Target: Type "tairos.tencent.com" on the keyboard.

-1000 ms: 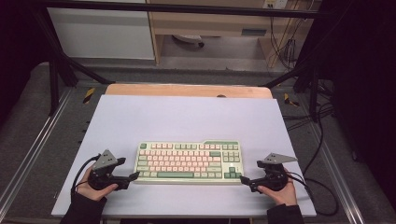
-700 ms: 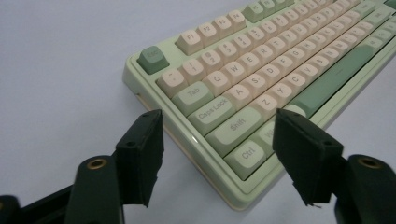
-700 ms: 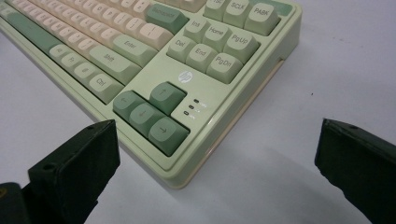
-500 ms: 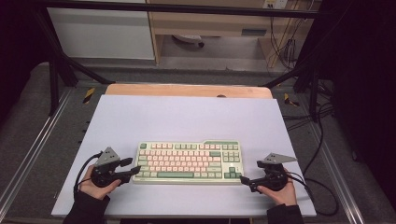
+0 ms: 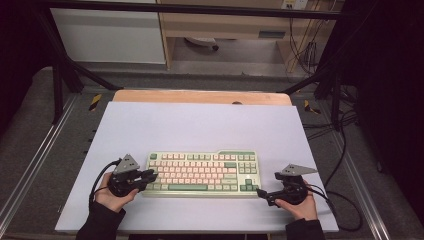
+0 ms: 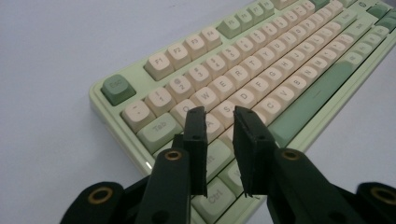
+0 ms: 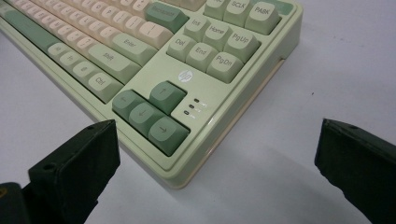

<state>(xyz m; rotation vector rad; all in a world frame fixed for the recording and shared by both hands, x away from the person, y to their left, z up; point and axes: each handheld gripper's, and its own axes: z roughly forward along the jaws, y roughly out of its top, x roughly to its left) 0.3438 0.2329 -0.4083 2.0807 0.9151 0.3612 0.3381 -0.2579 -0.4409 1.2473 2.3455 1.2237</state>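
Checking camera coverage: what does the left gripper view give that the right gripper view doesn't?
Left gripper view: the keyboard's Esc corner, the letter keys and green spacebar, with the left gripper over the A and S keys, jaws narrowly apart, just been closing, nothing between them.
Right gripper view: the arrow keys, the Ins to PgDn block, three small lights, and the right gripper wide open around the keyboard's corner.
Both: the green and cream keyboard on the pale table.

The keyboard (image 5: 202, 172) has a pale green case, cream letter keys and light green side keys. Its space bar (image 6: 308, 95), Esc (image 6: 117, 88) and arrow keys (image 7: 152, 112) are darker green. Both tongs, left (image 5: 150, 176) and right (image 5: 261, 194), are black with grey plates. The surface (image 5: 200, 125) is pale lilac-white with a wooden far edge.
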